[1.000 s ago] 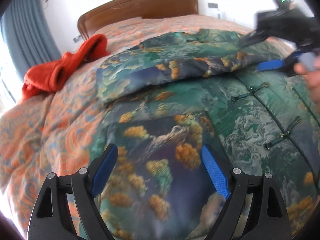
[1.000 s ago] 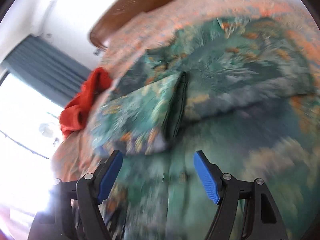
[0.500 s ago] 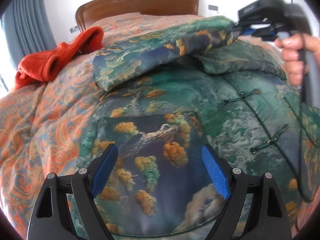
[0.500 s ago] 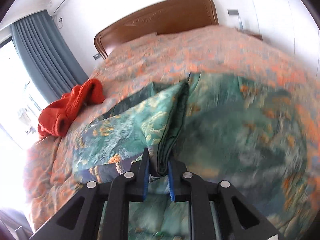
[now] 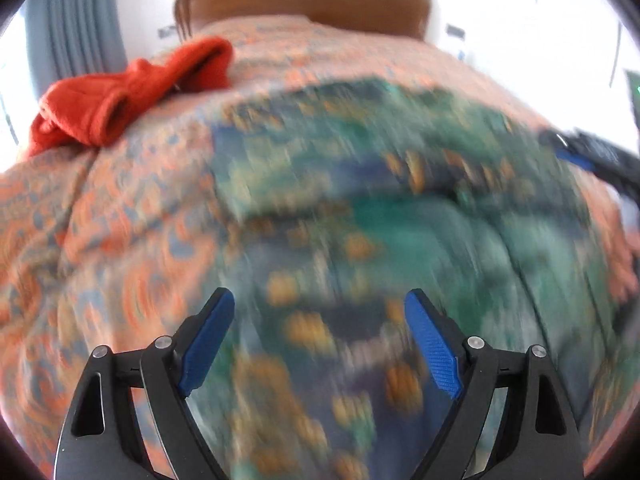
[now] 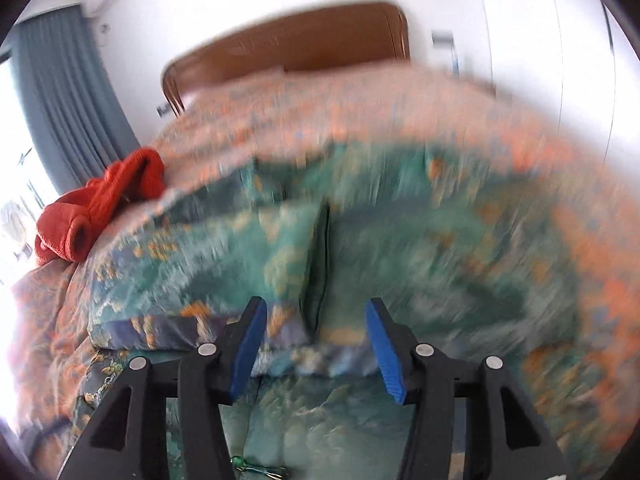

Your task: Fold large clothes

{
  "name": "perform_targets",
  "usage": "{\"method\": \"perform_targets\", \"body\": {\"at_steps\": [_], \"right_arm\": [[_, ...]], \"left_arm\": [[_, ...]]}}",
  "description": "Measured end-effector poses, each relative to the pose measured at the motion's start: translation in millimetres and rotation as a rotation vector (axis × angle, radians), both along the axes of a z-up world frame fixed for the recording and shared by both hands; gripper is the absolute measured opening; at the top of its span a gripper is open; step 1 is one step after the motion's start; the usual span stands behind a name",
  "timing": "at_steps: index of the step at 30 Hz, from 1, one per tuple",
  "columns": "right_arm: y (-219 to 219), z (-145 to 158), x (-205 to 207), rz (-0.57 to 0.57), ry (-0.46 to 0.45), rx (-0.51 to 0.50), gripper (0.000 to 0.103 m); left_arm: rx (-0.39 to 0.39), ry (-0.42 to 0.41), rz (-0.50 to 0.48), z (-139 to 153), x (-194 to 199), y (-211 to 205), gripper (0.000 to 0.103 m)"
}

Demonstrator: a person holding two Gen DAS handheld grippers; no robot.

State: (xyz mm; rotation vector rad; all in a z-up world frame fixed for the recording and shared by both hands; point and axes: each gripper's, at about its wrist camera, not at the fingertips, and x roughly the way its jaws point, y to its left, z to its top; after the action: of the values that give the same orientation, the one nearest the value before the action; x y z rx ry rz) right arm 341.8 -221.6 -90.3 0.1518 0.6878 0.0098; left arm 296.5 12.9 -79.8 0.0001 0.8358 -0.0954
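Observation:
A large green jacket with a blue and orange landscape print (image 5: pixel 360 240) lies spread on the bed; both views are blurred. Its sleeve (image 6: pixel 224 264) lies folded across the body, with a dark edge (image 6: pixel 322 256) just ahead of my right gripper. My right gripper (image 6: pixel 316 344) is open and empty just above the sleeve's cuff end. It also shows at the right edge of the left wrist view (image 5: pixel 592 156). My left gripper (image 5: pixel 320 340) is open and empty above the jacket's lower front.
The bed has an orange patterned quilt (image 5: pixel 100 240) and a wooden headboard (image 5: pixel 304 0). A red-orange garment (image 5: pixel 128 92) lies bunched at the far left of the bed, also seen in the right wrist view (image 6: pixel 100 208). Grey curtains (image 6: pixel 68 92) hang at the left.
My right gripper was shut on the sleeve edge half a second ago and has opened and let it go; the sleeve now lies on the jacket. My left gripper stayed open and shifted.

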Motion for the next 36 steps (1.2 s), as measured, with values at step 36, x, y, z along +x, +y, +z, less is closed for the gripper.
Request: {"method": "perform_targets", "body": {"at_steps": [36], "right_arm": [[9.9, -84.9, 66.8, 0.178, 0.199, 0.004, 0.053]], "left_arm": [[-0.077, 0.201, 0.241, -76.4, 256.6, 37.5, 0.096]]}}
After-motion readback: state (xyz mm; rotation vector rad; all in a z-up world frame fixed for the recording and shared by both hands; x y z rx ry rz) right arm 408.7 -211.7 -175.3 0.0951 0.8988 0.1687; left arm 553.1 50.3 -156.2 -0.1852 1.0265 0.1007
